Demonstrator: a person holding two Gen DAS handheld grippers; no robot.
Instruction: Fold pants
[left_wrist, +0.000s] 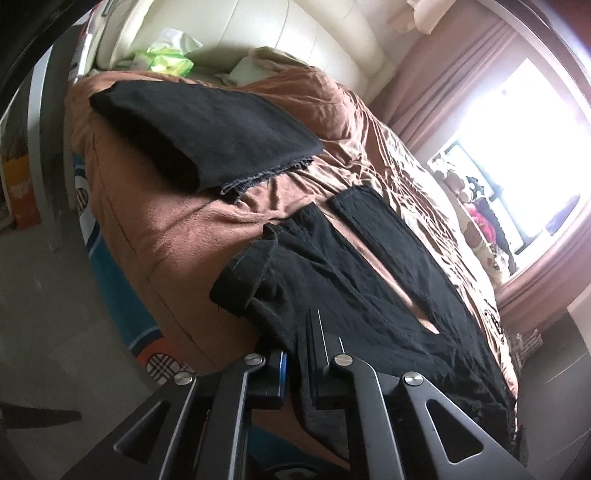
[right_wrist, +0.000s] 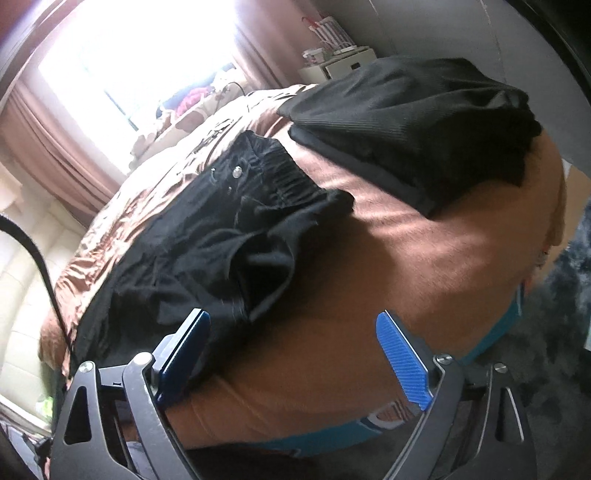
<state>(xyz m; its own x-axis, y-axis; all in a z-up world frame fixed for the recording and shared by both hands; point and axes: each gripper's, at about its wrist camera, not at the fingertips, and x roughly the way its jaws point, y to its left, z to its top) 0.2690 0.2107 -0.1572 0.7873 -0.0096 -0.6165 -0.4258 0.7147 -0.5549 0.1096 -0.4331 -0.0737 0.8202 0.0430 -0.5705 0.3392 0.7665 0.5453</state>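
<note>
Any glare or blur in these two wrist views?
Left wrist: window blown out white at right, fisheye bends the bed, pants sharp. Right wrist: window blown out at upper left, slight motion blur on the pants, sun patch across the blanket.

We saw that the left gripper (left_wrist: 301, 332) was built of matte black metal arms with triangular cut-outs, joined by round silver screws. A sliver of blue pad edged one of its fingers (left_wrist: 282, 363). The right gripper (right_wrist: 291, 332) had the same black frame and silver screws, and its fingers (right_wrist: 402, 360) carried bright blue ribbed pads. Beside that frame's left arm, a thin black cable (right_wrist: 40, 266) curved upward.
</note>
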